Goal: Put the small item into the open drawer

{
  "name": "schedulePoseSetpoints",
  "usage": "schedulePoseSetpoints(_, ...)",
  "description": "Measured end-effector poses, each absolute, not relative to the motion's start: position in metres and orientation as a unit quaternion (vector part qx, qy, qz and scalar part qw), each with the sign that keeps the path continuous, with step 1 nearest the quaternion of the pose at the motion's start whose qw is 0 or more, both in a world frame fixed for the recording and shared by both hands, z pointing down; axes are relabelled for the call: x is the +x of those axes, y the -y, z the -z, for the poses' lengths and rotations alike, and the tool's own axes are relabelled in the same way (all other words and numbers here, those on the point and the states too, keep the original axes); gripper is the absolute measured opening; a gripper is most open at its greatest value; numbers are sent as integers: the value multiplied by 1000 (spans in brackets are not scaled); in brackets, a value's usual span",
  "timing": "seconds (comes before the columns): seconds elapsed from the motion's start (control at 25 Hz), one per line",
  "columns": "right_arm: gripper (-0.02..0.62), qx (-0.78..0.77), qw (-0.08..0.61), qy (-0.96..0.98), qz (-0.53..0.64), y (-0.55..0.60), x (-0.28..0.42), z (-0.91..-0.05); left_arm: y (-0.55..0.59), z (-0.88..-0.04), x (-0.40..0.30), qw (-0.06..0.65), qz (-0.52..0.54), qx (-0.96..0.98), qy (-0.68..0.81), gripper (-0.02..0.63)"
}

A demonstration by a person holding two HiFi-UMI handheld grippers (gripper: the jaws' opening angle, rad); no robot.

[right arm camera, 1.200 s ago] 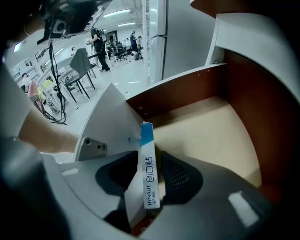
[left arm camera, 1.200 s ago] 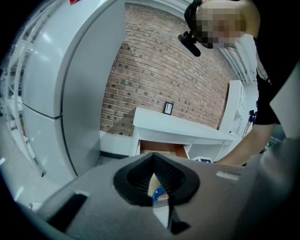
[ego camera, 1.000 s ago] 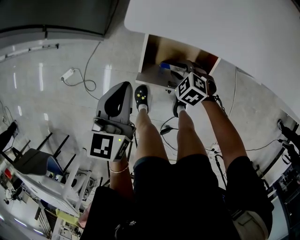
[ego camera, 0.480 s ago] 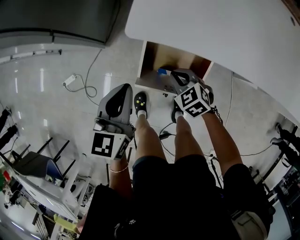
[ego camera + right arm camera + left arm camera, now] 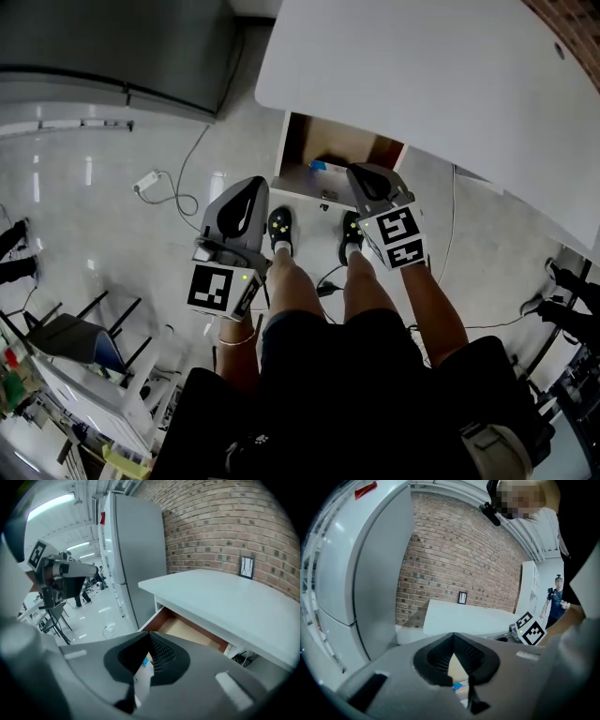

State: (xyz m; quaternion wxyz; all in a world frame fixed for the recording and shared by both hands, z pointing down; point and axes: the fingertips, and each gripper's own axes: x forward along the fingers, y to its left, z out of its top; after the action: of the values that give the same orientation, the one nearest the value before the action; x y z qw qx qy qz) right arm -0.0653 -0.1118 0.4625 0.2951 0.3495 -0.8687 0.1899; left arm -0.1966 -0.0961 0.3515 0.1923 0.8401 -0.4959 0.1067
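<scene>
The open drawer (image 5: 330, 142) with a wooden inside sticks out from under the white table (image 5: 422, 84). A small blue item (image 5: 319, 166) lies inside it, by white packets. My right gripper (image 5: 361, 172) hangs above the drawer's front edge; its jaws have just been closing and now stand shut with nothing between them. In the right gripper view the shut gripper (image 5: 150, 635) points down at the drawer (image 5: 187, 630) and the blue item (image 5: 146, 660). My left gripper (image 5: 251, 183) hovers left of the drawer, shut and empty, as the left gripper view (image 5: 452, 637) confirms.
A tall grey fridge (image 5: 136, 550) stands left of the table. A white power strip (image 5: 150, 180) and cables lie on the glossy floor. My feet (image 5: 279, 220) stand right before the drawer. Chairs and stands (image 5: 66, 337) crowd the left side.
My right gripper has risen out of the drawer toward me and rolled, so its marker cube faces differently. The left gripper has lifted a little. The blue item stays in the drawer.
</scene>
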Motion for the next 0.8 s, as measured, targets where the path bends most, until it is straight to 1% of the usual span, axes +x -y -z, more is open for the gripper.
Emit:
schedulePoseSetpoints(0.32, 11, 413, 206, 858, -225, 116, -39, -391, 95, -322, -174, 179, -117, 860, 463, -8)
schedulePoseSetpoints(0.44, 11, 437, 189, 852, -219, 117, -24, -371, 98, -308, -160, 159, -116, 875, 443, -8)
schedulePoseSetpoints(0.8, 11, 479, 144, 840, -209, 114, -9, -317, 102, -272, -142, 134, -109, 894, 413, -8)
